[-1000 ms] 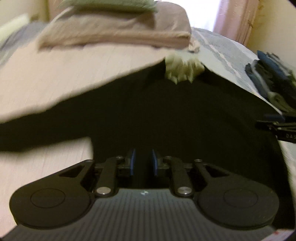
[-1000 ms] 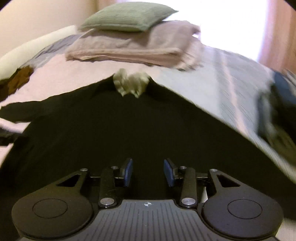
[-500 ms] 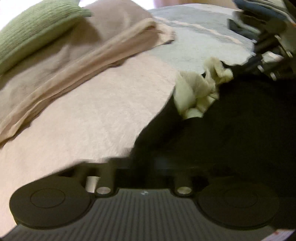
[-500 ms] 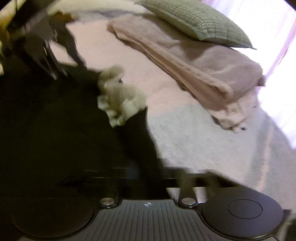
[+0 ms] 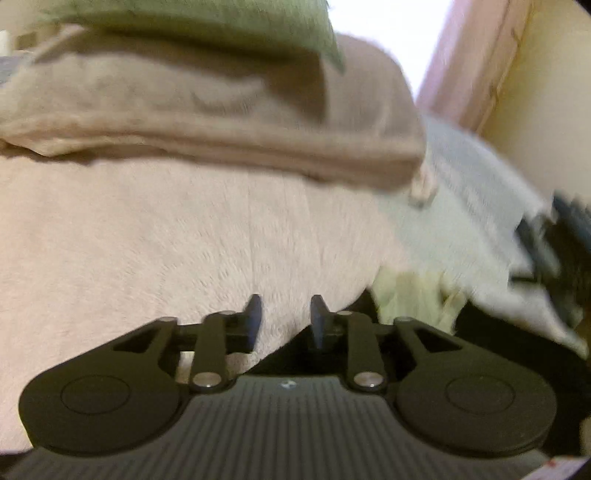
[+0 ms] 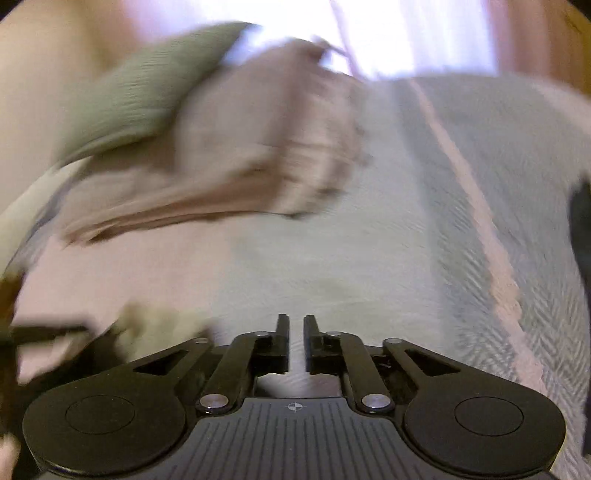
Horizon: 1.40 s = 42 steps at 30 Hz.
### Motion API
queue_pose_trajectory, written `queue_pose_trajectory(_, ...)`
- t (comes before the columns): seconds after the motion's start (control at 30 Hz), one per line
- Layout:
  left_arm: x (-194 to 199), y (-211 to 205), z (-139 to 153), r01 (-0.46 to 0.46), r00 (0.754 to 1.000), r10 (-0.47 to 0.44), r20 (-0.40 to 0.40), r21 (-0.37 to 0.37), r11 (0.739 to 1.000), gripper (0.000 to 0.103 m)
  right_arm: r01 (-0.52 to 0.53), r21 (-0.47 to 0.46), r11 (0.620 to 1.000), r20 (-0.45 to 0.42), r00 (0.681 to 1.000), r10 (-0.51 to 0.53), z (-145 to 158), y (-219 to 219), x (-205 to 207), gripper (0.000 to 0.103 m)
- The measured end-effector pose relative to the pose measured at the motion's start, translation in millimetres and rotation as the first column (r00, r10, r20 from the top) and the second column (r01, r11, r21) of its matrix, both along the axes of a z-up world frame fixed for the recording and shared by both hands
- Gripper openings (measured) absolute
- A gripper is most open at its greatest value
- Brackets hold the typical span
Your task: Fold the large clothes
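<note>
Left wrist view, left to right. Upper left: a green cushion [image 5: 192,26] on a folded beige blanket [image 5: 207,110], both blurred. Below them, a pale pink bed cover [image 5: 147,240] across the left and centre. Bottom centre: left gripper [image 5: 285,317] with fingers parted by a moderate gap, nothing between them. Just right of the fingers, low in the frame, the black garment [image 5: 491,339] lying flat on the bed, its cream ruffled collar [image 5: 413,295] bunched at the upper edge. Far right: a blurred dark heap of clothes [image 5: 554,240] on the grey-blue bedspread [image 5: 461,221].

No readable writing or labels in either view.

Right wrist view, left to right. Lower left: only a corner of the black garment [image 6: 74,365] and a smear of the collar [image 6: 155,325]. Upper left: cushion [image 6: 140,92] over blanket [image 6: 240,155]. Bottom centre: right gripper [image 6: 296,325], fingers nearly together with a narrow slit, gripping nothing. To the right, the bedspread with a pink stripe [image 6: 480,206], unseen from the left wrist. Bright window at top.
</note>
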State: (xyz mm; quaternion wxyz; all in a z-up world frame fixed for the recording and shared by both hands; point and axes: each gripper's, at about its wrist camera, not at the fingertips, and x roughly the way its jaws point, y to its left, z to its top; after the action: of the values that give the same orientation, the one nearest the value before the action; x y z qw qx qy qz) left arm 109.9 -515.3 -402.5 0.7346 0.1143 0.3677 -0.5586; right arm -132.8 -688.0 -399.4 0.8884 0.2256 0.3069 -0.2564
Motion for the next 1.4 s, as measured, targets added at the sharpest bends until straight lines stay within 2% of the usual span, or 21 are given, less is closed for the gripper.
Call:
queue_pose_trajectory(0.03,-5,6,4,0.007,1.0,-0.007,-0.004,-0.023,1.0,0.023,-0.069,-0.044,0.997,-0.041,0.997,0.067,0,21,6,0.014)
queue_pose_trajectory(0.1,-25,3,1,0.137,0.991,-0.137,-0.001,-0.001,0.991,0.023,-0.198,-0.138,0.97,-0.148,0.973,0.178,-13,49,23,0.016)
queue_pose_trajectory(0.17,-56,-16,-19,0.281,0.951,-0.29,0.108,0.097,0.955,0.026,-0.269,-0.184,0.945,-0.25,0.943,0.22,-38,56,45,0.016)
queue_pose_trajectory(0.23,-60,-38,-42,0.266,0.933,-0.298,0.202,0.169,0.949,0.021,-0.255,-0.212,0.943,-0.294,0.937,0.187,-62,31,62,0.016)
queue_pose_trajectory(0.27,-50,-47,-48,0.229,0.946,-0.261,0.191,0.172,0.958,0.015,-0.199,-0.211,0.957,-0.262,0.955,0.141,-65,11,60,0.041)
queue_pose_trajectory(0.33,-25,-47,-40,0.123,0.987,-0.133,0.091,0.109,0.986,0.013,-0.07,-0.183,0.981,-0.24,0.971,0.024,-55,-16,47,0.075)
queue_pose_trajectory(0.4,-10,-27,-21,-0.024,0.995,0.018,0.102,0.052,0.998,0.022,0.05,-0.253,0.966,-0.262,0.958,-0.119,-34,-26,25,0.075)
queue_pose_trajectory(0.47,-6,-4,-6,-0.058,0.994,0.055,0.097,0.026,0.998,0.022,0.058,-0.235,0.97,-0.223,0.968,-0.112,-13,-21,3,0.075)
queue_pose_trajectory(0.53,-21,24,4,-0.029,0.993,0.025,0.111,0.039,0.999,0.022,0.039,-0.186,0.982,-0.161,0.985,-0.07,9,4,-16,0.075)
queue_pose_trajectory(0.63,-67,65,9,0.06,0.983,-0.076,0.166,0.095,0.994,0.022,-0.077,-0.09,0.993,-0.104,0.992,0.067,22,69,-32,0.075)
queue_pose_trajectory(0.73,-113,122,7,0.098,0.982,-0.12,0.146,0.149,0.984,0.024,-0.169,-0.026,0.985,-0.179,0.97,0.162,6,141,-57,0.075)
queue_pose_trajectory(0.8,-150,171,-5,0.094,0.986,-0.121,0.113,0.221,0.971,0.024,-0.193,-0.021,0.981,-0.269,0.946,0.181,-11,175,-86,0.075)
queue_pose_trajectory(0.83,-165,195,-11,0.091,0.983,-0.13,0.129,0.271,0.958,0.025,-0.194,-0.041,0.98,-0.306,0.936,0.172,-16,190,-102,0.075)
queue_pose_trajectory(0.9,-188,244,-12,0.051,0.977,-0.11,0.184,0.301,0.952,0.025,-0.18,-0.055,0.982,-0.334,0.93,0.152,-16,212,-143,0.075)
queue_pose_trajectory(0.97,-195,283,-3,0.014,0.985,-0.069,0.157,0.325,0.945,0.025,-0.117,0.001,0.993,-0.431,0.896,0.106,-16,220,-169,0.075)
queue_pose_trajectory(1.0,-197,295,2,-0.01,0.987,-0.046,0.157,0.341,0.94,0.026,-0.06,0.034,0.998,-0.439,0.896,0.069,-11,221,-184,0.075)
queue_pose_trajectory(1.07,-198,311,13,-0.06,0.987,0.0,0.161,0.366,0.929,0.025,0.024,0.049,0.999,-0.414,0.91,-0.001,7,225,-196,0.074)
queue_pose_trajectory(1.13,-200,320,28,-0.064,0.993,0.03,0.117,0.296,0.953,0.025,0.02,0.002,1.0,-0.361,0.932,-0.018,27,237,-187,0.074)
queue_pose_trajectory(1.23,-214,313,32,0.001,0.998,-0.014,0.055,0.225,0.974,0.027,-0.039,0.026,0.999,-0.262,0.964,0.044,34,265,-160,0.074)
queue_pose_trajectory(1.33,-239,315,13,0.09,0.995,-0.097,0.012,0.282,0.955,0.027,-0.071,0.072,0.995,-0.323,0.942,0.091,10,306,-152,0.074)
queue_pose_trajectory(1.4,-258,334,-3,0.113,0.991,-0.133,0.03,0.365,0.924,0.025,-0.038,0.107,0.994,-0.433,0.898,0.081,-14,331,-168,0.074)
